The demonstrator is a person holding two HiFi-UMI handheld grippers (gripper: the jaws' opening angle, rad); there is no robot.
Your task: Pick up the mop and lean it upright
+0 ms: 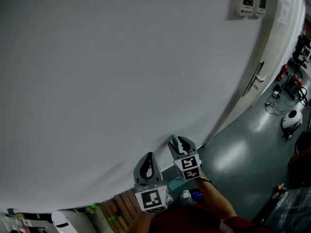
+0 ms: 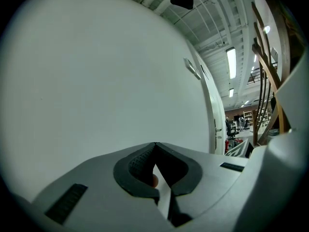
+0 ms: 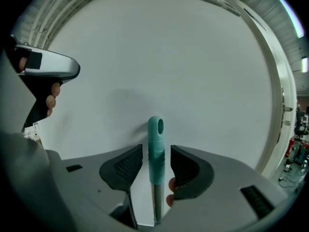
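The mop handle (image 3: 155, 134) stands upright against the white wall (image 1: 121, 72), a teal grip with a hanging hole on a metal shaft. My right gripper (image 3: 156, 149) is open around it, with a gap between each pad and the grip. In the head view the teal tip (image 1: 173, 140) pokes up beside the right gripper (image 1: 179, 142), close to the wall. My left gripper (image 1: 148, 156) is just to its left, shut with nothing in it; its pads (image 2: 140, 161) meet at the tips. The mop's head is hidden.
A white door (image 1: 272, 57) with a lever handle (image 1: 257, 76) lies to the right, with wall panels (image 1: 250, 0) above it. Wooden slats (image 1: 125, 205) lie by my feet. A white rounded appliance (image 1: 291, 120) and cables sit on the grey floor (image 1: 243, 154).
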